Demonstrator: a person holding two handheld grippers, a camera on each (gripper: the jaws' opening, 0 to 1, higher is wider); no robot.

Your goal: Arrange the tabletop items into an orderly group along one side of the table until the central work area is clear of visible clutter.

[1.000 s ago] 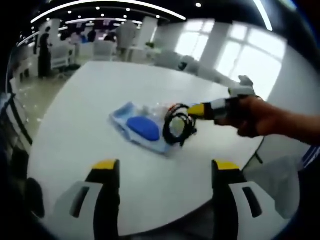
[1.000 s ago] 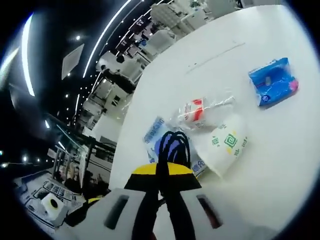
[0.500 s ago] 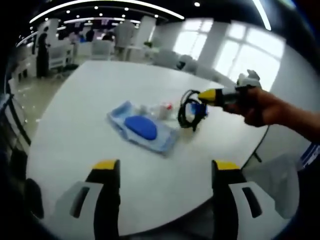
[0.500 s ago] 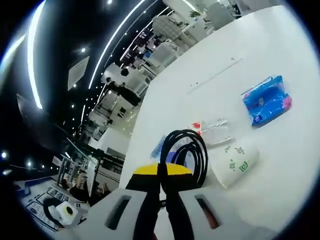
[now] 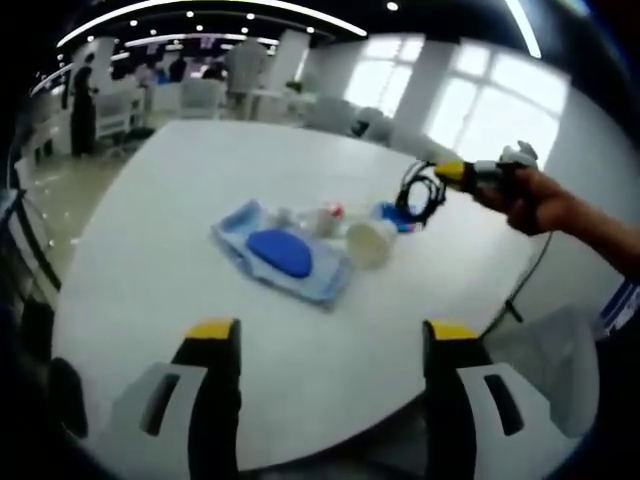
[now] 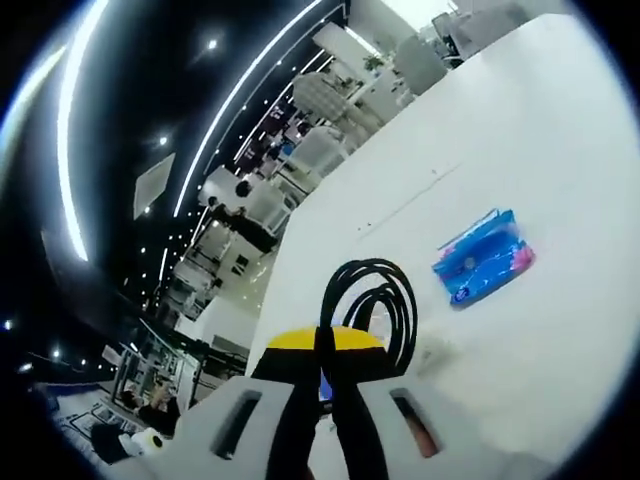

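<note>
Right gripper (image 6: 326,345): jaws closed on black cable coil (image 6: 372,300) — lifted above table (image 5: 180,200).
Left gripper (image 5: 327,330): jaws wide apart — empty.

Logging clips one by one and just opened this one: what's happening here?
A person is tidying a white table with two handheld claws. The right claw is shut on a coiled black cable, held in the air above the table's far side. The left claw hangs open over the near edge, holding nothing. A blue pouch, a white cup and a blue packet lie on the table.
</note>
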